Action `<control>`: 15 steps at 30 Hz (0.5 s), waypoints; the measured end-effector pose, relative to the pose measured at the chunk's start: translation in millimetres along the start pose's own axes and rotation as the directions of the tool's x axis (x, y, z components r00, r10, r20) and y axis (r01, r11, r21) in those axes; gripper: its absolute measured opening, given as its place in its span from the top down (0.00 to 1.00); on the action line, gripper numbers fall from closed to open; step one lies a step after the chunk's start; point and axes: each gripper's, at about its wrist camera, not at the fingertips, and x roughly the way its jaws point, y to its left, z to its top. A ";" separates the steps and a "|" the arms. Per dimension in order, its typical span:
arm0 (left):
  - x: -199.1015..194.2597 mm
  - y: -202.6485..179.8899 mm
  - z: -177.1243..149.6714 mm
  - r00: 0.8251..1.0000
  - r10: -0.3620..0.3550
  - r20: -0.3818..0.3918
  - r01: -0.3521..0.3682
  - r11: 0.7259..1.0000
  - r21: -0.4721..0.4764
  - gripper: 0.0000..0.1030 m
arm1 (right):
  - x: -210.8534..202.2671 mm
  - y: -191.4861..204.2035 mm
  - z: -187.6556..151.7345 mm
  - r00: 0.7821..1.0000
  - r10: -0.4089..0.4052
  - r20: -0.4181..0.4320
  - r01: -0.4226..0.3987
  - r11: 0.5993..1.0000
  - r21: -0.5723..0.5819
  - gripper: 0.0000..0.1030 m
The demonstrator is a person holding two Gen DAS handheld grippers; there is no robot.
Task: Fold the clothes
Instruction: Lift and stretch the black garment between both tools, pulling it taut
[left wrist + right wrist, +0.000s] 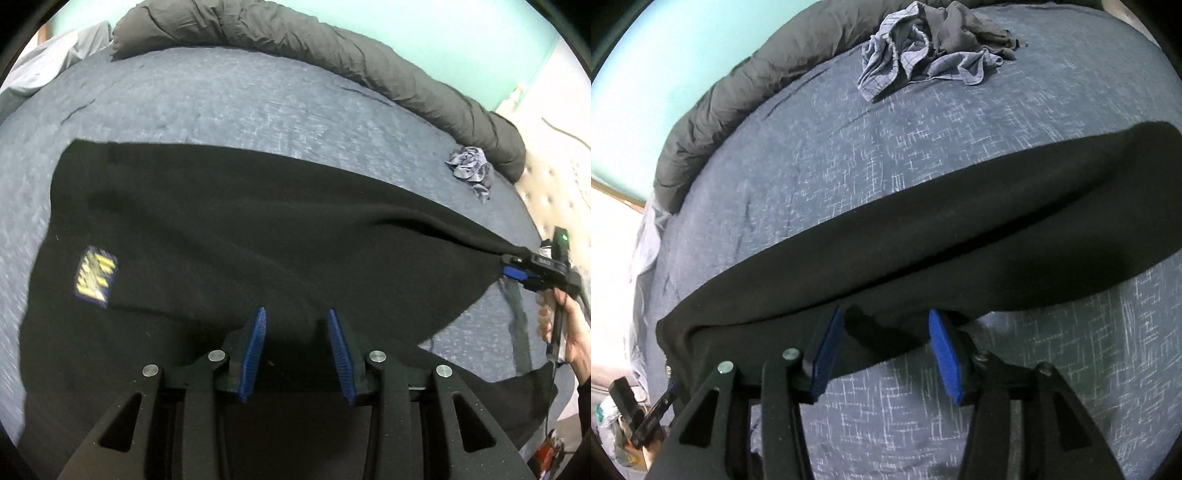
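Note:
A black garment (221, 229) with a yellow and blue logo patch (96, 277) lies spread across the blue bed sheet (221, 103). My left gripper (297, 347) is over its near edge, blue pads apart, with a ridge of black cloth between them that neither pad presses. In the right wrist view the garment (923, 229) shows as a long folded band. My right gripper (886, 350) stands open at its near hem, the cloth resting against the left pad. The left wrist view shows that right gripper (517, 271) at the garment's stretched right corner, held by a hand (576, 332).
A rolled dark grey duvet (332, 44) runs along the far side of the bed below a turquoise wall. A crumpled checked garment (923, 55) with a dark grey piece lies on the sheet (886, 147) beyond the black garment. A tufted cream headboard (554, 177) is at the right.

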 end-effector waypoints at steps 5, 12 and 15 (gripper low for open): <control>4.5 -11.2 -10.8 1.000 -0.002 0.010 0.001 0.999 0.035 0.60 | 8.0 6.5 6.6 0.998 -0.055 -0.035 0.054 0.998 -0.016 0.56; -3.5 -0.3 -12.9 0.999 -0.036 0.024 0.035 0.999 0.010 0.56 | 5.7 9.2 4.7 0.994 -0.104 -0.035 0.102 0.994 -0.048 0.89; -1.8 3.4 -16.4 0.999 -0.042 0.016 0.042 0.999 -0.002 0.55 | -3.6 8.9 -4.0 0.995 -0.099 -0.020 0.097 0.993 -0.065 0.94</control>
